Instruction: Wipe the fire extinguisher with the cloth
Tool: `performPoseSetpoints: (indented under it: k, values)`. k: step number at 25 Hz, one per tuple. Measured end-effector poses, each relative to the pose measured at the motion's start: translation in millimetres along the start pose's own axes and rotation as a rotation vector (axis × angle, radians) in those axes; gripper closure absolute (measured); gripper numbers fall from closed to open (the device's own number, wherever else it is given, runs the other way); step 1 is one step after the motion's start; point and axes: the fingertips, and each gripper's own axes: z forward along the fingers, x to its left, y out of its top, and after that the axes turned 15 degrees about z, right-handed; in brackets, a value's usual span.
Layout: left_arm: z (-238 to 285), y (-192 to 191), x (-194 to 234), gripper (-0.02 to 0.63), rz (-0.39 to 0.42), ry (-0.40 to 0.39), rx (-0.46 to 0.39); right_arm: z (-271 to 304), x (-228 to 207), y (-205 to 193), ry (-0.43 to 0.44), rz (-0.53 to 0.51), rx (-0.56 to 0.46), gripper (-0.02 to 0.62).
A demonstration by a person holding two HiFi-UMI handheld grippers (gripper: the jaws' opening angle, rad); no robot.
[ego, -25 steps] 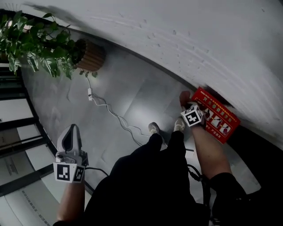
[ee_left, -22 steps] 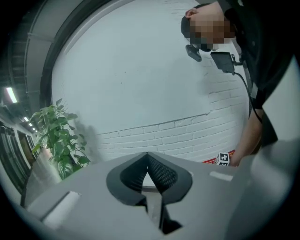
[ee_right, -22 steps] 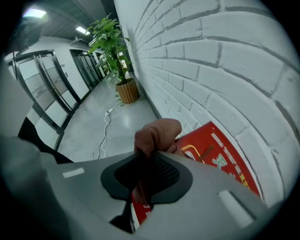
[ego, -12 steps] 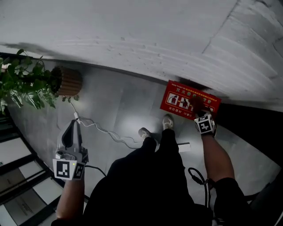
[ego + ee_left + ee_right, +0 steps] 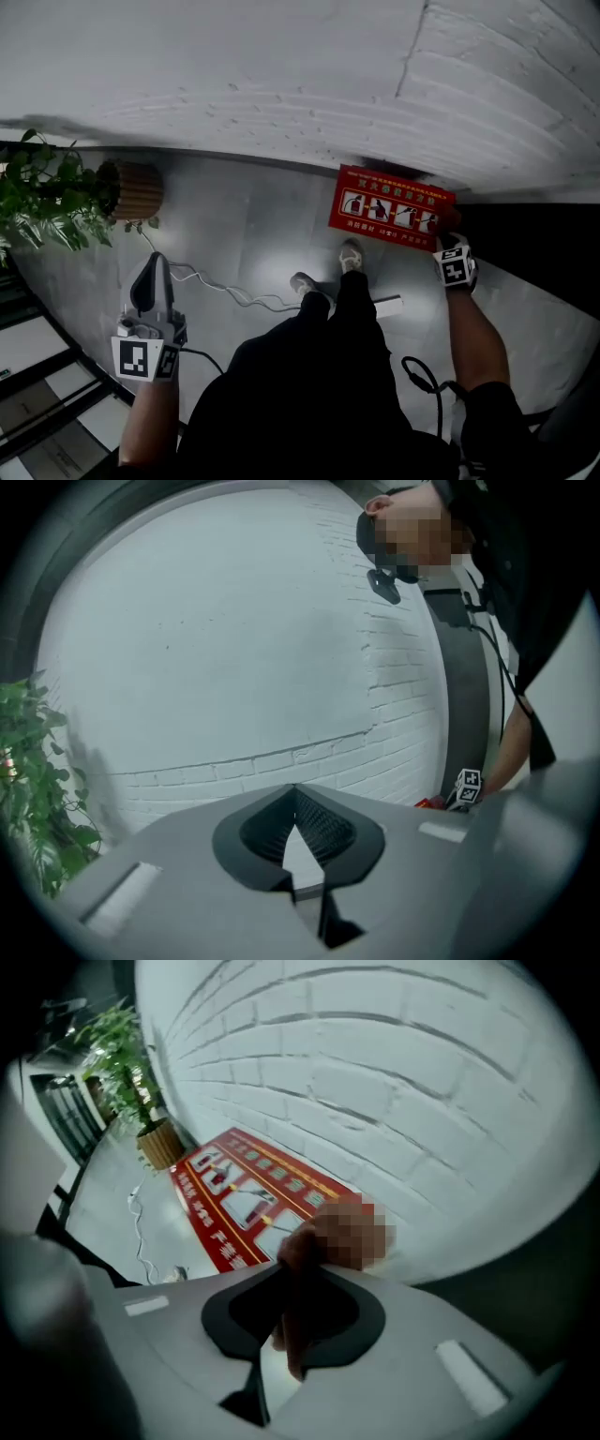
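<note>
Right tongs (image 5: 298,1283) are clamping what looks like a reddish cloth (image 5: 293,1252) by the red box (image 5: 244,1199); left tongs (image 5: 296,794) are sitting closed, empty.

Grey glossy tiled floor (image 5: 253,220). Red rectangular box with extinguisher pictograms (image 5: 389,208) at foot of white brick wall. Ribbed brown round planter (image 5: 139,190) at left. Thin white cable (image 5: 216,287) snaking between planter and person's pale shoes (image 5: 351,255). Small white flat bar (image 5: 386,306) beside shoes.
</note>
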Motion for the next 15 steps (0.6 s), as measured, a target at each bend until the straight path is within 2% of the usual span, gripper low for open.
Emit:
performPoseSetpoints:
  k: [3,5,6,9,12,15]
  values:
    - [-19.7,-9.7,10.9,0.606,-0.015,0.053,0.025,14.1,57.1,6.8,0.046,-0.11,0.034,0.551]
    - [-36.7,-15.0,19.6,0.606,-0.012,0.09,0.046,23.1,68.7,1.3,0.018,-0.075,0.052,0.552]
    - [-47.2,-18.5,24.8,0.606,-0.01,0.113,0.06,24.7,63.9,-1.1,-0.008,-0.002,0.043,0.552]
    - [-85.6,-32.5,42.9,0.606,-0.023,0.203,0.107,18.9,26.0,-13.7,-0.11,0.301,-0.024,0.551]
    - [-113.3,-51.7,55.3,0.606,-0.063,0.278,0.145,-0.6,-3.3,-37.3,-0.221,0.422,-0.043,0.551]
    - [-111.5,-62.1,54.7,0.606,-0.118,0.291,0.135,-27.0,-30.2,-74.2,-0.323,0.543,-0.03,0.551]
